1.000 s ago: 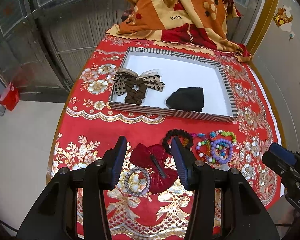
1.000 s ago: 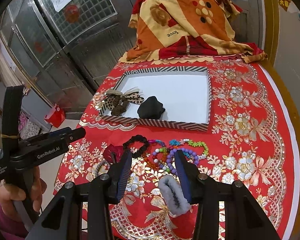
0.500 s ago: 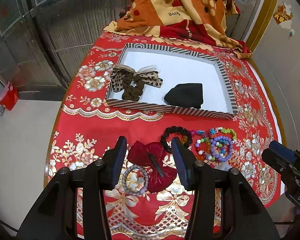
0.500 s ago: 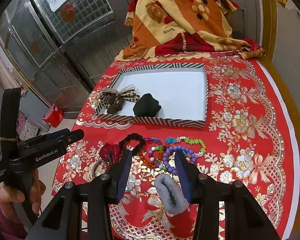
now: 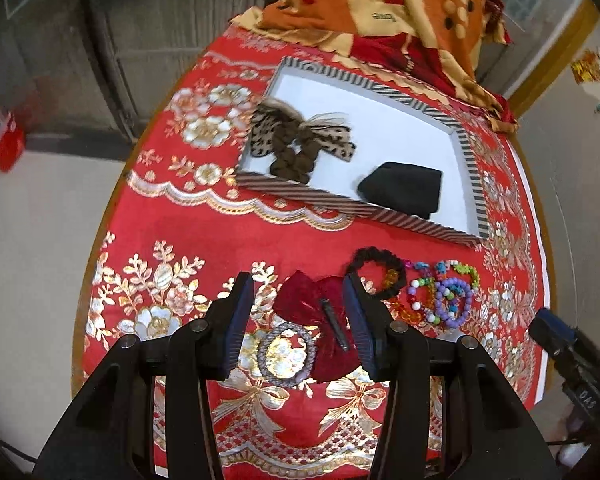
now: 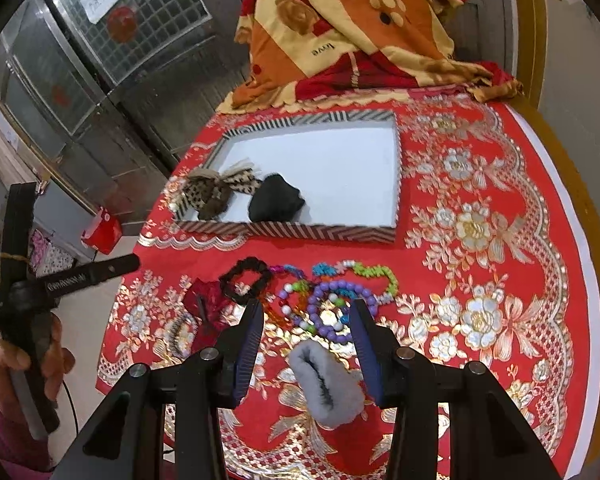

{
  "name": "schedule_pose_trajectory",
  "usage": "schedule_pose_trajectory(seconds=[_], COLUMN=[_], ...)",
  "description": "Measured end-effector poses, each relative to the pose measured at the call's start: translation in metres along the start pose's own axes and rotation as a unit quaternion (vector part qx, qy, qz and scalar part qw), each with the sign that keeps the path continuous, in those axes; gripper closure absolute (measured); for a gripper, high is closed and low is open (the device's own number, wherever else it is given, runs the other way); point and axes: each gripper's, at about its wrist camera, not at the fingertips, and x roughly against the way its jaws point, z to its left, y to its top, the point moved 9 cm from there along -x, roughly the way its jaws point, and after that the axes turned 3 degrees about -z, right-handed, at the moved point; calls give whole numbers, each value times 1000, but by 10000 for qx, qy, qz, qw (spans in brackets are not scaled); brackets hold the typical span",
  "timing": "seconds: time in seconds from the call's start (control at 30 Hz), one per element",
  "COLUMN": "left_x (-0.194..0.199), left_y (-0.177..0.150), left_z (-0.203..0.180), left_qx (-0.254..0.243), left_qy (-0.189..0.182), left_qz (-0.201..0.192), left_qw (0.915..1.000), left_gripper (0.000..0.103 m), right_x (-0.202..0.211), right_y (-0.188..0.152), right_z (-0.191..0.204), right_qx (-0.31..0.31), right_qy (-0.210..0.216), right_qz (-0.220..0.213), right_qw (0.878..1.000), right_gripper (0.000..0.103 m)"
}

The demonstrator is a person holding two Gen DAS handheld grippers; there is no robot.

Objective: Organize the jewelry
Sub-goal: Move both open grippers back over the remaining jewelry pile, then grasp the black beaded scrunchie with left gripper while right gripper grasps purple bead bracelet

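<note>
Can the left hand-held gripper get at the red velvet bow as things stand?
Probably yes: the left hand-held gripper hangs open over the red velvet bow, nothing lying on top of it; a grey beaded ring rests against its near edge.

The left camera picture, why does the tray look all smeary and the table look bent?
Left wrist view: the striped tray and blanket are smeared by motion blur, and the fisheye lens bends the table edge into a curve. Right wrist view: the same bending and dark corners, but the tray looks sharper and the gold tablecloth flowers glint.
</note>
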Motion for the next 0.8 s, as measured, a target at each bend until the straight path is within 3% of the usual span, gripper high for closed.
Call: schedule_pose_trajectory(seconds=[0.23,0.47,0.53,0.67,0.8], left_x=[-23,-55,-66,-85,-101], left_y=[-7,-5,-4,-3,-4], left_z=[-15,-32,-35,-39,-43], left_qx=[-199,-676,-779,-874,-1012], left_qy=[-168,-12,65,130,239], left_qz=[370,627,702,867,1012], left_qw=[9990,9957,9945,9923,9894], left_gripper=[57,57,57,57,57], right_x=[-22,-44,-53,-68,-80], right_y=[-18,-17,-17,-14,-19], right_z=[-22,-41,-41,-42,-47], right_qx=[1,82,157,485,437], right_qy=[-149,-342,-264,-376,-286], right_qz=[257,327,406,489,697], right_qw=[9996,9988,9987,9969,9962], right_gripper=[61,61,67,71,76])
